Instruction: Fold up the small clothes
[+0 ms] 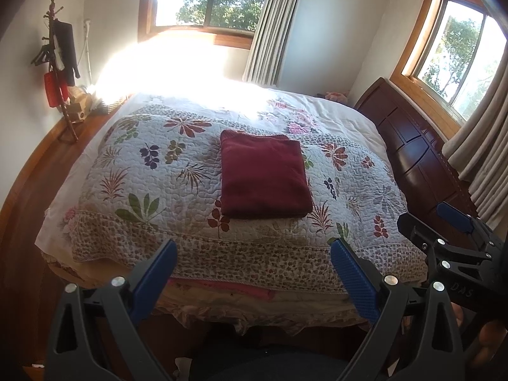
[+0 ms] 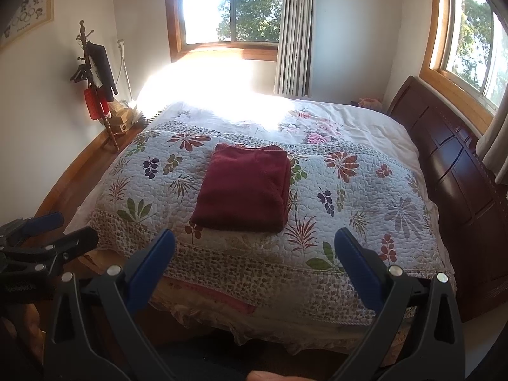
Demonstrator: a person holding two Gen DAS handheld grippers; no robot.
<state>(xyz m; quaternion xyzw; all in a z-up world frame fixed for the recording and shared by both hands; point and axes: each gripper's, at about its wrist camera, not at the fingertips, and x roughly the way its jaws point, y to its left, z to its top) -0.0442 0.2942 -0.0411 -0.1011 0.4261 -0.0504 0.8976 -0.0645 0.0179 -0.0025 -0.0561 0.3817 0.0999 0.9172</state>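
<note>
Cloth (image 1: 265,174), dark red and folded into a neat rectangle, lies flat on the quilt (image 1: 158,171) near the middle of the bed (image 1: 333,111). Left tool (image 1: 254,273) hovers off the bed's near edge with its jaws spread wide and nothing between them. Right tool (image 2: 254,263) hangs just beside it, likewise wide open and empty, well apart from the cloth. Sunlight washes out the far side of the bed below a window (image 2: 231,6). Headboard (image 2: 460,165) stands on the right.
</note>
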